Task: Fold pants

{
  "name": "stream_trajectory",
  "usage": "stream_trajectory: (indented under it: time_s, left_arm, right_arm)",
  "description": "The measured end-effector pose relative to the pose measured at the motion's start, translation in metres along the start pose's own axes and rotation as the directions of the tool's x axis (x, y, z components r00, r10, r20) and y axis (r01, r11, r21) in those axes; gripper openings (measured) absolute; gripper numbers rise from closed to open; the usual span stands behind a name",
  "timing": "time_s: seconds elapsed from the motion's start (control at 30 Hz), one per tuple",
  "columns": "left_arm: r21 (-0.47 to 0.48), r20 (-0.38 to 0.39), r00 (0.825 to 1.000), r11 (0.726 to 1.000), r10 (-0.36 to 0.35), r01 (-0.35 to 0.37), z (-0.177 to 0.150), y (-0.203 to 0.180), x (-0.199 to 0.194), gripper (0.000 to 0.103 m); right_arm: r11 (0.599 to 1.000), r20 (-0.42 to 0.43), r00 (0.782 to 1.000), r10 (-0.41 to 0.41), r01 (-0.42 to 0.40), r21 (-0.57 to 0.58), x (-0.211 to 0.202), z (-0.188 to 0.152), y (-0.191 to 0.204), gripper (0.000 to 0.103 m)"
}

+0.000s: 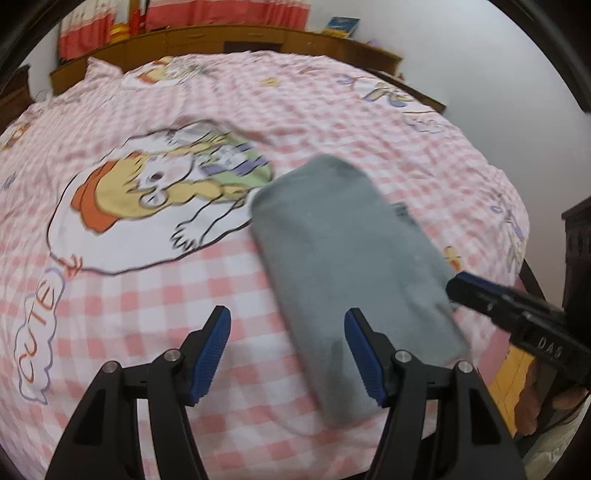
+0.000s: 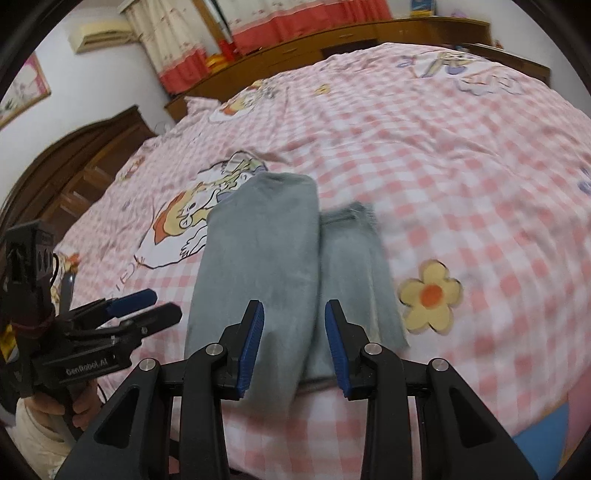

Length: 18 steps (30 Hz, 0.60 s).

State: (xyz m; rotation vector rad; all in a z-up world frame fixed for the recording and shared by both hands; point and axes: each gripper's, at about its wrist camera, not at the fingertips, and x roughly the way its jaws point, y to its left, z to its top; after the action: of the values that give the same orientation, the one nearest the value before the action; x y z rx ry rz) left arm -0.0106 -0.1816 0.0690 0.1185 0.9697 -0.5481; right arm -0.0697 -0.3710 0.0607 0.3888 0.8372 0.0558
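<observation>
The grey-blue pants [image 1: 354, 266] lie folded into a narrow oblong on the pink checked bedsheet [image 1: 147, 295]; in the right wrist view the pants [image 2: 258, 258] show an upper folded layer on the left and a lower layer with a frayed hem on the right. My left gripper [image 1: 288, 354] is open and empty, hovering over the near left edge of the pants. My right gripper [image 2: 294, 347] is open and empty, over the near end of the pants. The right gripper also shows at the right edge of the left wrist view [image 1: 517, 314]; the left gripper shows at the left of the right wrist view [image 2: 140, 306].
The bedsheet carries a cartoon print [image 1: 159, 192] left of the pants and a yellow flower print [image 2: 430, 295] to their right. A wooden headboard [image 1: 258, 37] and red-white curtains [image 2: 295, 22] stand beyond the bed. A dark wooden cabinet [image 2: 81, 173] is at the far left.
</observation>
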Motion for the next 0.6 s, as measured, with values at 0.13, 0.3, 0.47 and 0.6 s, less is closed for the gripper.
stream_trajectory:
  time_s: [0.13, 0.3, 0.47, 0.6]
  left_arm:
    - [-0.034, -0.020, 1.000, 0.999, 0.018, -0.018, -0.007, 0.017, 0.004, 0.067]
    - [-0.065, -0.030, 0.999, 0.998, 0.019, -0.021, -0.012, 0.030, 0.006, 0.067]
    - [-0.071, -0.026, 1.000, 0.997, 0.016, -0.017, -0.015, 0.035, 0.006, 0.067]
    - [-0.079, -0.027, 1.000, 0.997, 0.009, -0.011, -0.016, 0.038, 0.006, 0.067]
  right_arm:
    - [1.000, -0.045, 0.999, -0.020, 0.020, -0.010, 0.025, 0.011, 0.000, 0.035]
    - [1.000, -0.093, 0.996, 0.006, -0.003, 0.030, 0.043, 0.017, -0.003, 0.035]
    - [0.998, -0.089, 0.995, 0.034, -0.029, 0.055, 0.045, 0.020, 0.002, 0.035]
    - [0.999, -0.078, 0.997, 0.030, -0.029, 0.013, 0.042, 0.023, 0.013, 0.014]
